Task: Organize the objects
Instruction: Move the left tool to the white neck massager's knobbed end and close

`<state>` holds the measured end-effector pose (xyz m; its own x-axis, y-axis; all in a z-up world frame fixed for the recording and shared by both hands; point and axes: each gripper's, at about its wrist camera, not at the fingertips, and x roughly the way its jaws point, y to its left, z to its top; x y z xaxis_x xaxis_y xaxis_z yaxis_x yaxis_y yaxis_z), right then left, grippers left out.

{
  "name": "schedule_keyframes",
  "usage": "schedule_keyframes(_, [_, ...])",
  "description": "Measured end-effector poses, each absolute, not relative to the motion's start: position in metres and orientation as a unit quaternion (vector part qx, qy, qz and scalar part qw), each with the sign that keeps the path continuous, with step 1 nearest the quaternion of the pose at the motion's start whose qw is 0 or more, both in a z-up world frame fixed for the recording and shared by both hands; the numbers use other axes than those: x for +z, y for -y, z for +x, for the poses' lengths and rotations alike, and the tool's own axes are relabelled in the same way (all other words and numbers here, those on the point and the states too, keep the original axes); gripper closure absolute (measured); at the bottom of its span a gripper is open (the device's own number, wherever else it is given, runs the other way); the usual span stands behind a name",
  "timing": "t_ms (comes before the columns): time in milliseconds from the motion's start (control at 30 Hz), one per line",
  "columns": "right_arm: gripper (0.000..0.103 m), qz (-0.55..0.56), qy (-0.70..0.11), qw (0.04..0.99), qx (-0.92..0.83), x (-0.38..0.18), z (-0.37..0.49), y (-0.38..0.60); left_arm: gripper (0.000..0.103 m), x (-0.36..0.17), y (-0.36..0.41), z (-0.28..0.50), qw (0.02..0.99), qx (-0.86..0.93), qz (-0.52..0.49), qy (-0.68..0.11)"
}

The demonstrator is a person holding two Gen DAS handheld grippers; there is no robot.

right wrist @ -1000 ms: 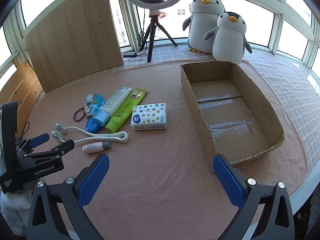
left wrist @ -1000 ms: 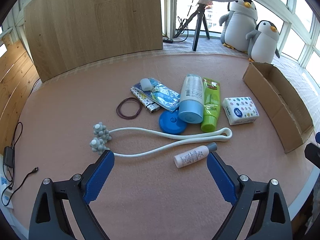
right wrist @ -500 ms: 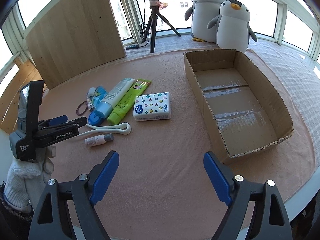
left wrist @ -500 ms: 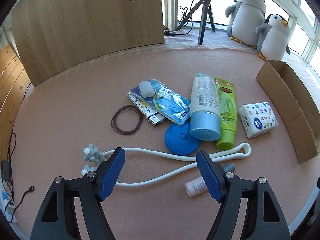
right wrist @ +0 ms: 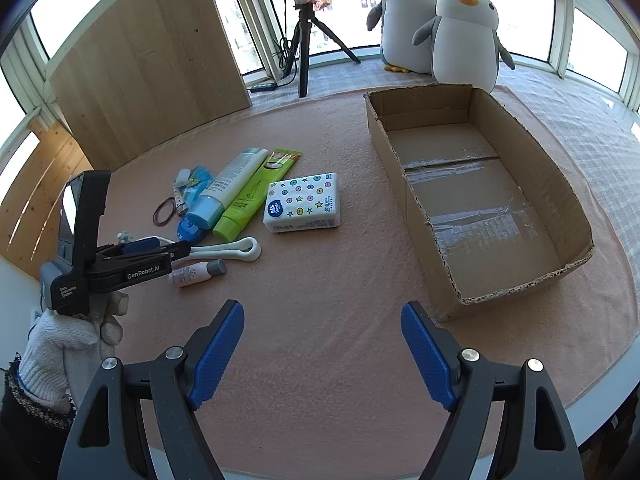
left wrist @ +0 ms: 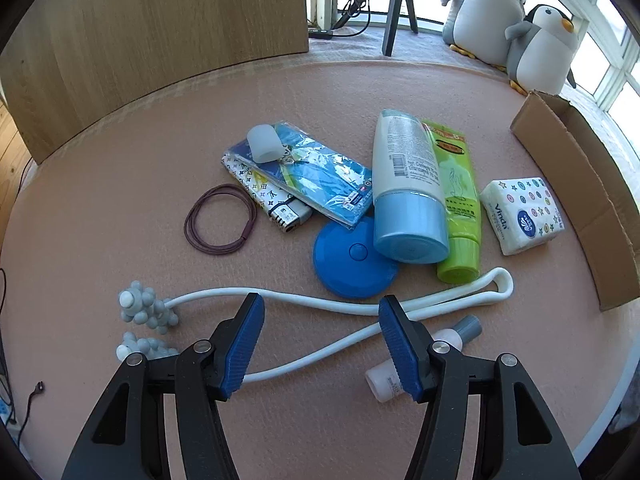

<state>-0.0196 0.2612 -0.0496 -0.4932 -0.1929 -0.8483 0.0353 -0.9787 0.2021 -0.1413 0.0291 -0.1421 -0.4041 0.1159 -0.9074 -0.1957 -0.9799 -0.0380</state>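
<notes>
In the left wrist view, the left gripper (left wrist: 320, 320) is seen with its blue fingers (left wrist: 244, 344) spread wide, nothing held between them. A white looped massager (left wrist: 304, 304) is straddled by them: its long axis runs across the lower middle of the frame, the knobbed grey heads pointing to the left edge and the closed loop to the right, just below a green tube (left wrist: 456, 204). A small pink bottle (left wrist: 444, 340) is partly hidden behind the right finger, cap pointing to the upper right. In the right wrist view, the right gripper (right wrist: 320, 352) is held wide apart over bare pink cloth (right wrist: 320, 288), with the cardboard box (right wrist: 416, 216) at the right of the frame.
</notes>
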Motion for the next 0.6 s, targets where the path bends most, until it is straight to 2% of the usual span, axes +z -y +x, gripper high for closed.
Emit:
schedule_keyframes(433, [0.025, 0.489, 0.016, 0.140, -0.861, -0.056, -0.037, -0.230, 0.040, -0.154, -0.038, -0.104, 0.118, 0.831, -0.541, -0.054])
schedule_keyframes(600, [0.025, 0.493, -0.030, 0.168, -0.853, -0.061, -0.061, -0.214, 0.040, -0.143, -0.024, -0.088, 0.117, 0.834, -0.539, -0.016])
